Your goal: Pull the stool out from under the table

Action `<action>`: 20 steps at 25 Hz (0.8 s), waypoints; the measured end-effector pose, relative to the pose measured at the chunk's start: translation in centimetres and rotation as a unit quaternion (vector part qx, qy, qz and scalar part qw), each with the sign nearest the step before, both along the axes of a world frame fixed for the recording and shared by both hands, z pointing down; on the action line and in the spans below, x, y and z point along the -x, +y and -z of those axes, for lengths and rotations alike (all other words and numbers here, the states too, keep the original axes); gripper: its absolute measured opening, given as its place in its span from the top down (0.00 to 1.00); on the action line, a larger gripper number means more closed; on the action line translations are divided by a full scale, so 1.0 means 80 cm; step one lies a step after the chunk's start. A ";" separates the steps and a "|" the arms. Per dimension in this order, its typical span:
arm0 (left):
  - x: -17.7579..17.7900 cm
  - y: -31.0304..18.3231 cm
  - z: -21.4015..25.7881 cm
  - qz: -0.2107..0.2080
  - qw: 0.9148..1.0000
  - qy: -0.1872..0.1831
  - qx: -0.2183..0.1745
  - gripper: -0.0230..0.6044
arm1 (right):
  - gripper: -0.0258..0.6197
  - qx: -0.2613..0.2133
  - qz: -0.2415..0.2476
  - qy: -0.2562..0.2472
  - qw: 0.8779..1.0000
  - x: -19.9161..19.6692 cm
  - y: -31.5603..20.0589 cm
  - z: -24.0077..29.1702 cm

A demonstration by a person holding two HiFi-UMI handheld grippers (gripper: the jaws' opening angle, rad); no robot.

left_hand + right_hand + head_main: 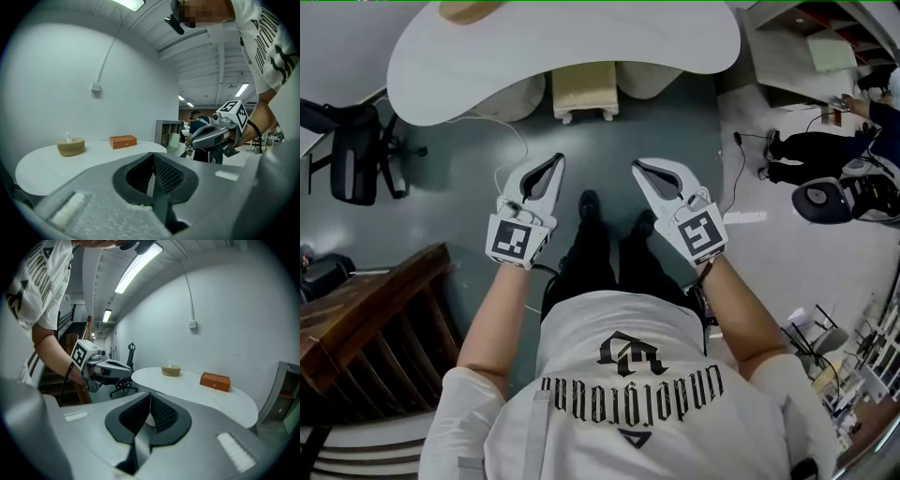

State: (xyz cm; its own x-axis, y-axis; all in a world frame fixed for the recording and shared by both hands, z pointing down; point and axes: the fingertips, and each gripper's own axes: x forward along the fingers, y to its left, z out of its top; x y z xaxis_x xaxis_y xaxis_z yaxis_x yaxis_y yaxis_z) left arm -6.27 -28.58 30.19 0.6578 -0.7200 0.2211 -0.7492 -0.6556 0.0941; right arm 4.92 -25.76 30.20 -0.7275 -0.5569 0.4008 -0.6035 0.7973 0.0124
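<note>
Seen from above, a cream stool sits tucked under the near edge of a white table, well ahead of the left hand-held gripper and right hand-held gripper, both pointing toward it with jaws closed and empty; the shirt lettering, upside-down, is unreadable.

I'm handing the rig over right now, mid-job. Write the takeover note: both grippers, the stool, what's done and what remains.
Left gripper: shut, empty, held in the air short of the table.
Right gripper: shut, empty, beside the left one.
Stool: tucked under the table's near edge, roughly straight ahead, untouched.
Done: nothing on the stool yet.
Left: open the jaws, reach the stool, grip it and pull it out from under the table.
</note>
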 end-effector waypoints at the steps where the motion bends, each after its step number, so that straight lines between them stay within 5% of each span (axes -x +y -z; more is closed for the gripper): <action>1: 0.001 -0.003 -0.012 0.006 1.000 -0.004 0.008 0.95 | 0.95 0.005 0.005 0.002 1.000 0.000 -0.004 -0.012; 20: 0.012 -0.051 -0.211 0.022 0.996 -0.054 0.061 0.88 | 0.78 0.051 -0.008 0.005 0.999 -0.008 -0.076 -0.196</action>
